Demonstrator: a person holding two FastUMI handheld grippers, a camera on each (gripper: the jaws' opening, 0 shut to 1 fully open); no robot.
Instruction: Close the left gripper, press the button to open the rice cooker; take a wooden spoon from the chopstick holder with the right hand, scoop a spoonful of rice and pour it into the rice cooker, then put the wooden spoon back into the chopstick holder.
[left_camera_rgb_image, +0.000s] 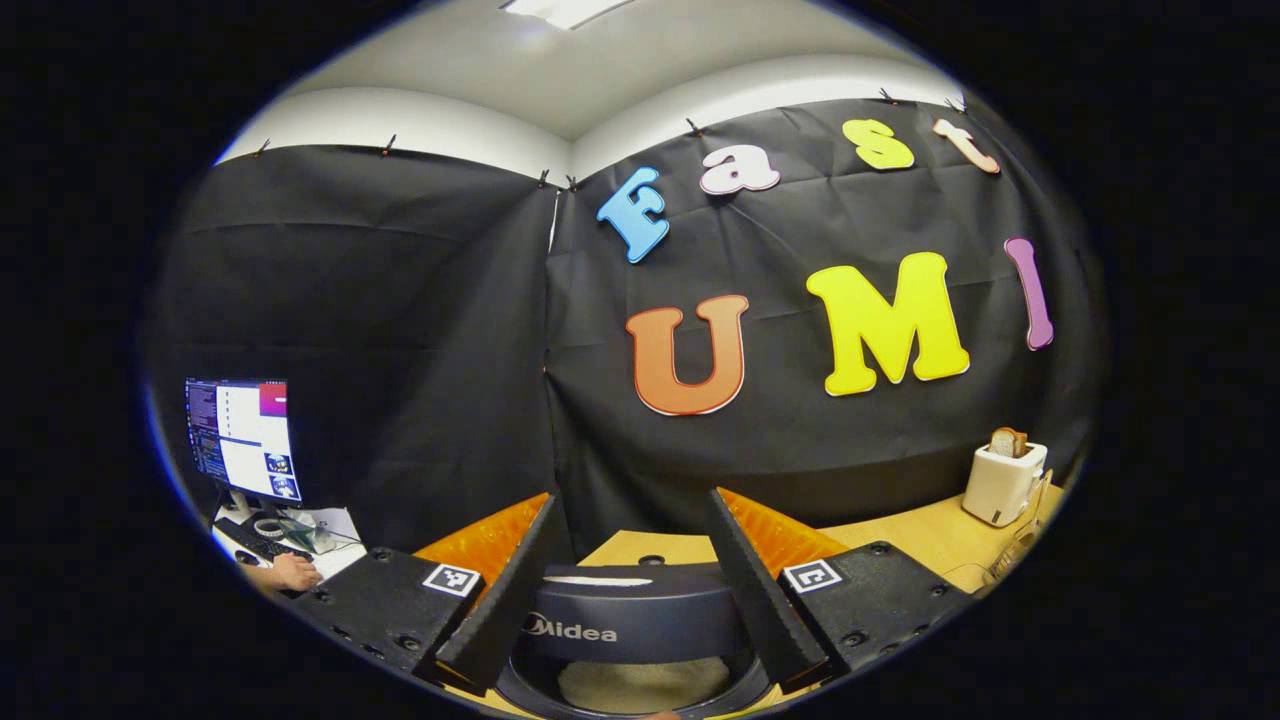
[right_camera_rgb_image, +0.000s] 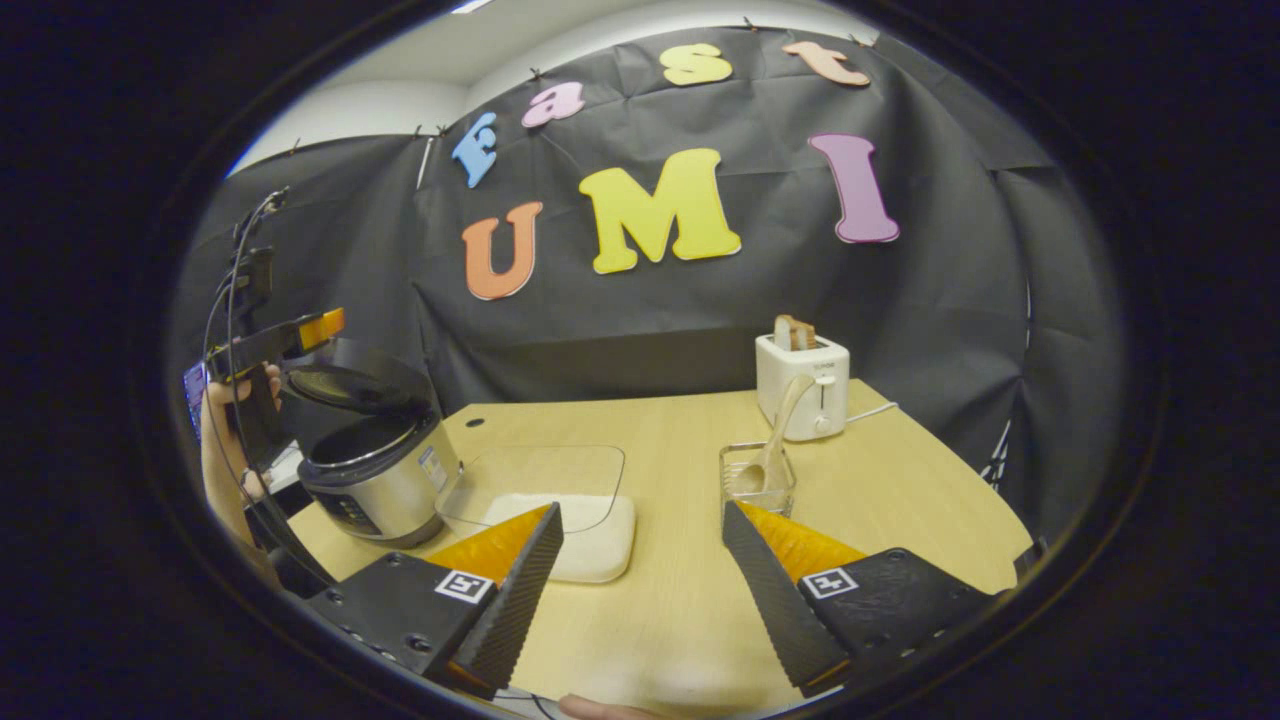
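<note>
The rice cooker (right_camera_rgb_image: 378, 478) stands at the table's left with its lid (right_camera_rgb_image: 352, 378) raised. In the left gripper view its dark lid (left_camera_rgb_image: 632, 625) and the inner pot (left_camera_rgb_image: 640, 686) lie just below my left gripper (left_camera_rgb_image: 632, 495), which is open with nothing between its fingers. The right gripper view shows that left gripper (right_camera_rgb_image: 300, 335) held in a hand above the cooker. My right gripper (right_camera_rgb_image: 641, 507) hovers open over the table. Ahead of it a clear chopstick holder (right_camera_rgb_image: 757, 482) holds the wooden spoon (right_camera_rgb_image: 782, 425). A clear dish of white rice (right_camera_rgb_image: 575, 545) sits beside the cooker.
A white toaster (right_camera_rgb_image: 802, 385) with bread stands behind the holder, and it also shows at the right as the toaster (left_camera_rgb_image: 1003, 482). A monitor (left_camera_rgb_image: 240, 437) and keyboard with a hand (left_camera_rgb_image: 293, 572) sit far left. The wooden table (right_camera_rgb_image: 680, 600) ends near the cloth wall.
</note>
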